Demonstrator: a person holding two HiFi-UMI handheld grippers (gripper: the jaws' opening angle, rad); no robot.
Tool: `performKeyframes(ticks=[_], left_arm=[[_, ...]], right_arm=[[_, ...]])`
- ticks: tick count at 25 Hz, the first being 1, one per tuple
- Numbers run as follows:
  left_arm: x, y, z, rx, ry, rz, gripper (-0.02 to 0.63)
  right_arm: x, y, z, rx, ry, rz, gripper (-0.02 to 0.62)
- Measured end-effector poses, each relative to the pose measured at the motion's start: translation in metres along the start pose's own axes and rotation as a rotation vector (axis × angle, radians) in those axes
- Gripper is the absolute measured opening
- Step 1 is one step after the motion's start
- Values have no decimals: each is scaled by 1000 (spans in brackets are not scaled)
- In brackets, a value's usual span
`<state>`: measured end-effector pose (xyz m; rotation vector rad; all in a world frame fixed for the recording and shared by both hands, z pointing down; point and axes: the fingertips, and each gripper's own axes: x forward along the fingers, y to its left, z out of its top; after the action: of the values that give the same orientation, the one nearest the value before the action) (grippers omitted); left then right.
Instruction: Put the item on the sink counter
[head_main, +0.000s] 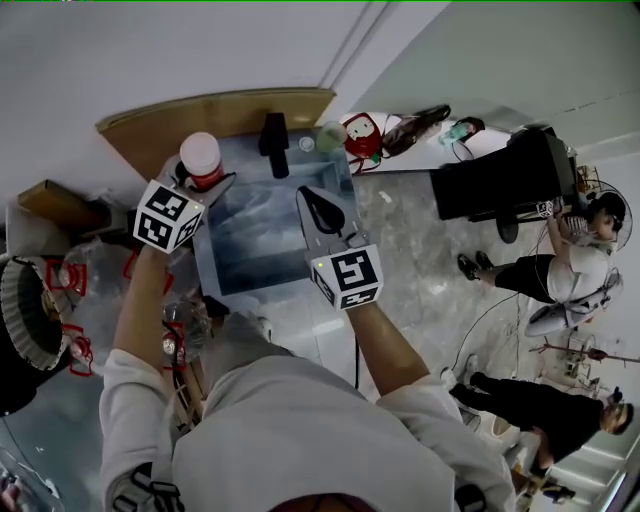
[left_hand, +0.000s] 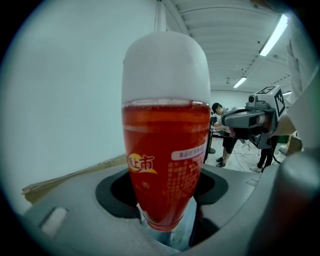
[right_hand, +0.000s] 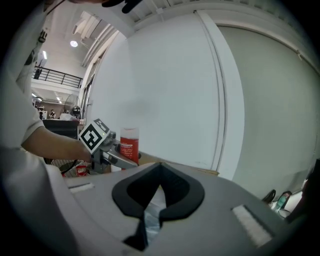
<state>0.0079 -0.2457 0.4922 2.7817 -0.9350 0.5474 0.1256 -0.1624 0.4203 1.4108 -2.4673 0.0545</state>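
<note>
The left gripper (head_main: 203, 183) is clamped on a bottle (left_hand: 165, 150). Its jaws stand wide apart, with a dark pad pressed to each side of the bottle's lower part. The bottle stands upright with its long axis vertical. Its pale rounded top is up and its narrower end is down between the jaws. Red liquid fills it to a level line below the pale top, and the printed label faces the gripper. In the head view the bottle is at the far left corner of the steel sink (head_main: 250, 250), next to the brown wooden counter (head_main: 150, 135) that runs behind the basin. Whether its base touches anything cannot be told.

To the right, the right gripper (right_hand: 159, 166) hangs over the sink's right half. Its jaws are together at the tips with nothing between them. It points the same way as the left one, toward the white wall.

A black faucet (head_main: 274, 142) rises at the back rim of the sink, between the two grippers and beyond them. A green cup (head_main: 330, 136) stands just to its right.
</note>
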Motion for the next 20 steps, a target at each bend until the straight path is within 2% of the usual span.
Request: performKeyframes(ticks=[9,20], left_arm=[[49,36,-26,-18,6,-15,290],[103,63,-58,-23,37,-29,290]], right_arm=[[56,-21,-28,23,52,21,3],[98,-47,-56,45,92,33,4]])
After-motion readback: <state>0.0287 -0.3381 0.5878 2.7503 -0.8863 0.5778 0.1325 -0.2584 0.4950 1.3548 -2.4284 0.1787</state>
